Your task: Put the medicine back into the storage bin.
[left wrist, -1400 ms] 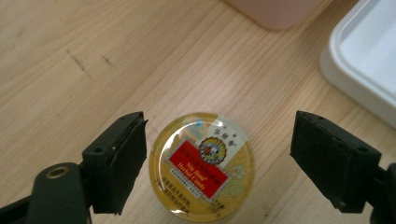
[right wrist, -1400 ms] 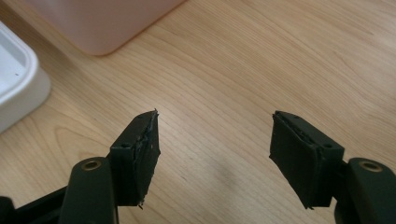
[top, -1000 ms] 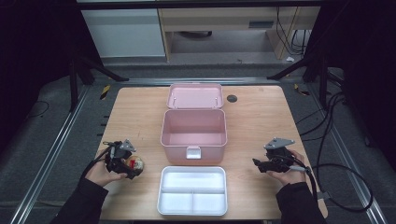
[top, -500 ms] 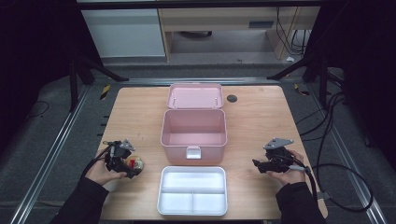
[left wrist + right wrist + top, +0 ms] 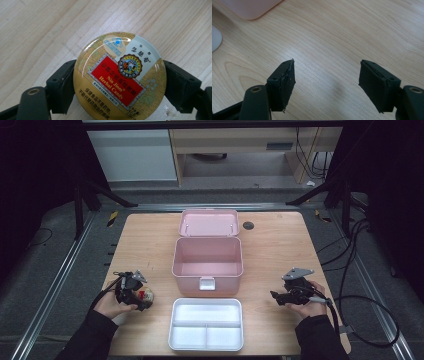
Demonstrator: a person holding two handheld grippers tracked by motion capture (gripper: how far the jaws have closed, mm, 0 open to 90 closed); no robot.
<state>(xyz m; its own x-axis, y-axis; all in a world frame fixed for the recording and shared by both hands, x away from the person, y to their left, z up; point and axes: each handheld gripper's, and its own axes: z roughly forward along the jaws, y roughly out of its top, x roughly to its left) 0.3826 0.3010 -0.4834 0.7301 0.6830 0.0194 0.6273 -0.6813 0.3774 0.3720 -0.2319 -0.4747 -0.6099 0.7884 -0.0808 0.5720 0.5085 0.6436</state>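
Note:
A round gold candy tin with a red label sits between the two jaws of my left gripper, which is shut on its sides just over the wooden table. From above, that left gripper and the candy tin are at the table's front left. My right gripper rests at the front right; in its own view the right gripper stands open with bare wood between its fingers.
An open pink box stands mid-table with its lid laid back behind it. A white divided tray lies at the front edge between my hands. A small dark disc sits at the back right.
Both grippers have shifted only slightly; the left one still holds the tin at the front left.

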